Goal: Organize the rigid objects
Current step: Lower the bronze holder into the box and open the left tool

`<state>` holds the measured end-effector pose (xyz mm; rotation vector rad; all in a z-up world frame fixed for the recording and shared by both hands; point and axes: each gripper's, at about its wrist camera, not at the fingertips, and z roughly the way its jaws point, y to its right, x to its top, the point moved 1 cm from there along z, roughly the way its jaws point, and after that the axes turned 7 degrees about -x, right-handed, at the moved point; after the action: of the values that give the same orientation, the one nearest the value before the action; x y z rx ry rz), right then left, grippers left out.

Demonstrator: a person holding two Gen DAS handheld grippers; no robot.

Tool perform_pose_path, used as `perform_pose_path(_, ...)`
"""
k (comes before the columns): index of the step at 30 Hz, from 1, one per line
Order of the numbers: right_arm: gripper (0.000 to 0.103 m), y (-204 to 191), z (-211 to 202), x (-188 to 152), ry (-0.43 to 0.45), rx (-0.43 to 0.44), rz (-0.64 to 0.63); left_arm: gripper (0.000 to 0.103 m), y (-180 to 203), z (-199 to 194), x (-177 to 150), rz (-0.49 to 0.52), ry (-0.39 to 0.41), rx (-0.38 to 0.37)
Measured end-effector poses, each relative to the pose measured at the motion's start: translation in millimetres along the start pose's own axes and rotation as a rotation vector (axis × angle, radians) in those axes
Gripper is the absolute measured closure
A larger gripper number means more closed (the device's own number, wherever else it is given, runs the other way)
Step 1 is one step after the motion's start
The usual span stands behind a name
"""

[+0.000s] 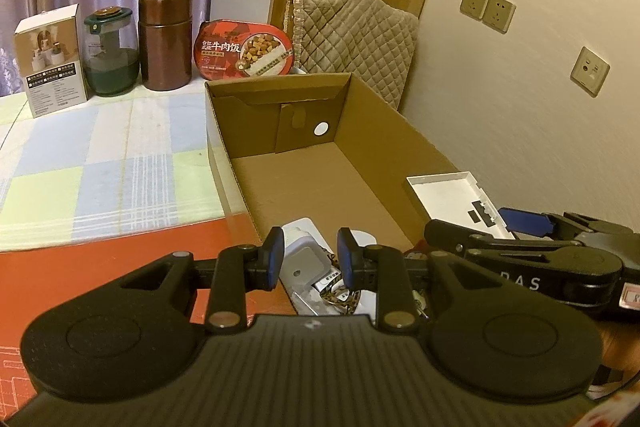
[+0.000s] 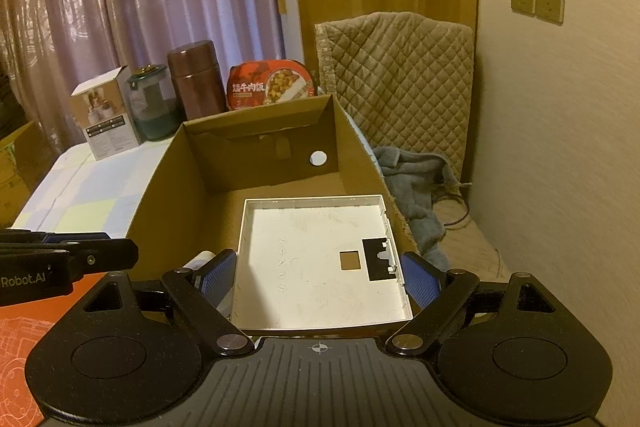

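Note:
An open cardboard box [image 1: 276,83] [image 2: 256,115] lies on the table. My right gripper [image 2: 320,279] grips a white square plastic tray [image 2: 320,259] across its width, pads pressed on both side edges, low over the box's near end. From the left wrist view the tray [image 1: 448,195] tilts over the box's right wall, with the right gripper [image 1: 476,227] behind it. My left gripper [image 1: 311,255] hovers over the box's near left corner, jaws drawn close with nothing between them. Beneath it in the box lie a white plastic piece [image 1: 304,251] and a chain [image 1: 340,299].
A white carton [image 1: 52,63], a green-lidded glass jar [image 1: 110,55], a brown canister [image 1: 165,39] and a red meal pack [image 1: 244,47] stand at the table's far end. A quilted chair [image 2: 396,67] with grey cloth [image 2: 412,195] sits right of the box, by the wall.

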<state>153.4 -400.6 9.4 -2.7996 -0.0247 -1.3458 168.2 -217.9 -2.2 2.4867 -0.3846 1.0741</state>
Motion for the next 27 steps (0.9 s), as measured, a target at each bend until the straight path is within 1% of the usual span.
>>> perform_pose_path(27, 0.018, -5.0, 6.3, -1.3, -0.023, 0.02, -0.014, 0.08, -0.9, -1.4, 1.8, -0.013, 0.006, 0.011)
